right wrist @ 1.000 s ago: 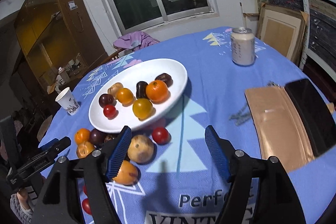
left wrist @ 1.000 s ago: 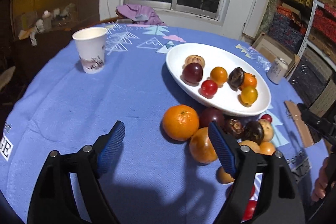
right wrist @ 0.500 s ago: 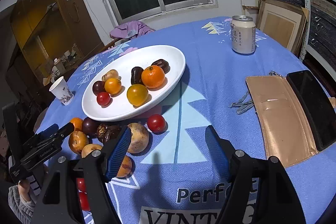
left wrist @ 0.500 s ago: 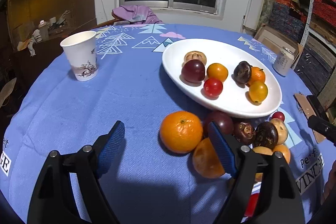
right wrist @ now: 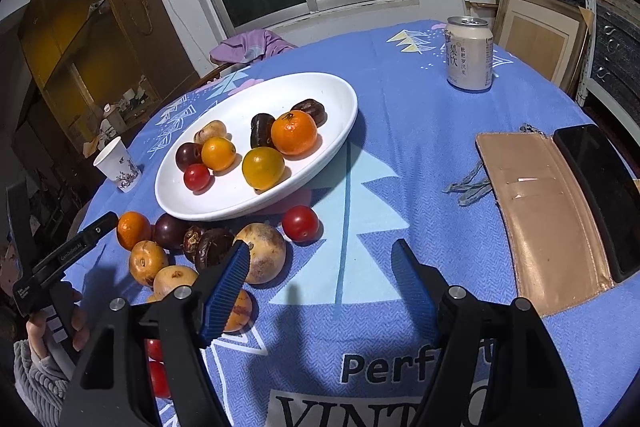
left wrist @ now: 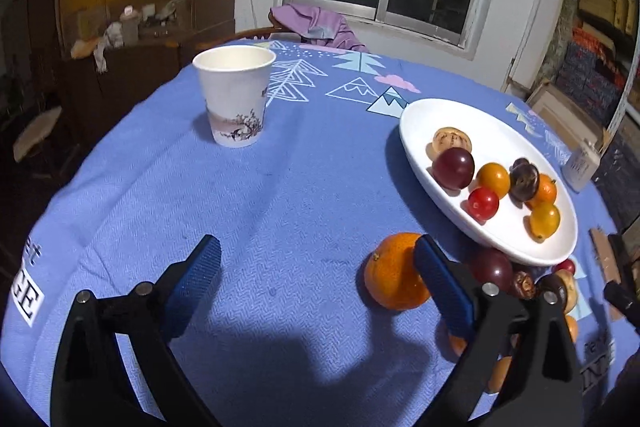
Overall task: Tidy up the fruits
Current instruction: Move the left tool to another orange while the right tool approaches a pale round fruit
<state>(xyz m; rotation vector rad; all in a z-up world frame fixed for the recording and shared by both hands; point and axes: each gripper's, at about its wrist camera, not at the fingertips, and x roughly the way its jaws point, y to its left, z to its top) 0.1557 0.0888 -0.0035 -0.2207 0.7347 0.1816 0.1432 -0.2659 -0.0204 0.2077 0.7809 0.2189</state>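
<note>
White plate (right wrist: 340, 131) on a blue tablecloth (left wrist: 280, 187) (printed with pale mountains).

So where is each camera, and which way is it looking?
Left wrist: sits on the left gripper, looking across the tablecloth at the paper cup; both open fingers show.
Right wrist: sits on the right gripper, looking at the white plate and can; its fingers and the person's left hand show.
Both see the plate and cup.

Bare blue cloth (left wrist: 280, 211) lies between paper cup (left wrist: 234, 95) at 11 o'clock and loose orange (left wrist: 394, 273). White plate (left wrist: 416, 147) blocks 2 o'clock.
</note>
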